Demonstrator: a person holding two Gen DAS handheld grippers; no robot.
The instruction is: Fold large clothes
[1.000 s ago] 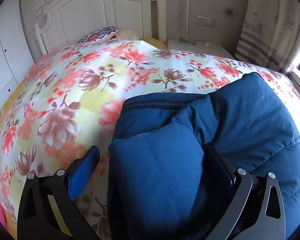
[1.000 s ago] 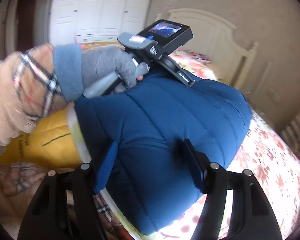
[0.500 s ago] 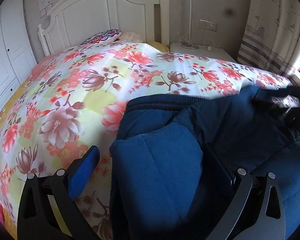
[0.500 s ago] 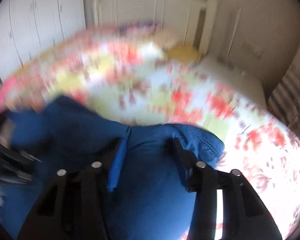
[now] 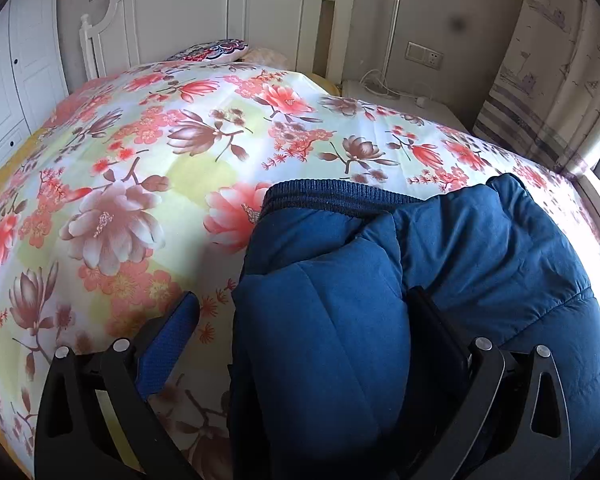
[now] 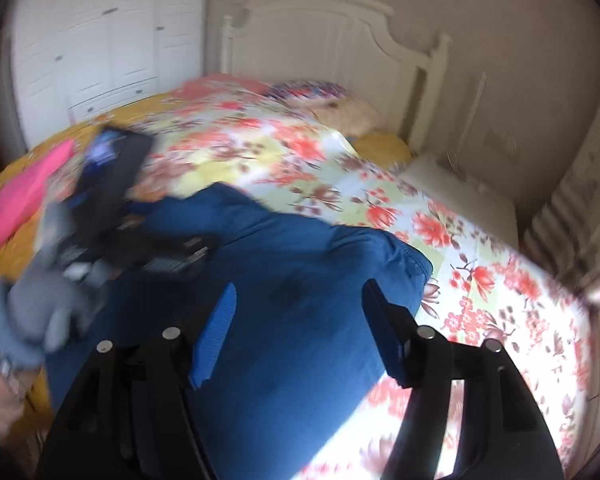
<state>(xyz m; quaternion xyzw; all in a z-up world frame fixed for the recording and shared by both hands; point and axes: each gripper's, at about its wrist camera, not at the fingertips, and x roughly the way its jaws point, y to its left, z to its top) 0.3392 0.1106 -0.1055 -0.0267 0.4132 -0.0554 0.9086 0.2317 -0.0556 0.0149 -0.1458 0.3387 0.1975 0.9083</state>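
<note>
On the flowery bed (image 5: pixel 148 168) your blue coat (image 5: pixel 340 320) lies bunched at 6 o'clock, your left gripper (image 5: pixel 300 320) wide open around its fold and your right gripper (image 6: pixel 300 316) opening, not pinching it.

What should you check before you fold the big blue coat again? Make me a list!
1. Blue coat lies fully on the flowery bedspread: ok.
2. Right gripper free of cloth: ok. Its jaws are opening, with the coat below them and nothing pinched.
3. Left gripper has hold of the coat: not ok. One finger is buried in the padding, the other stands clear over the bedspread.
4. Sleeve folded across the body: ok, it lies on top.
5. Bedspread beyond the ribbed hem free for the next fold: ok.
6. Pink garment out of the way: ok, it lies apart from the coat.
</note>
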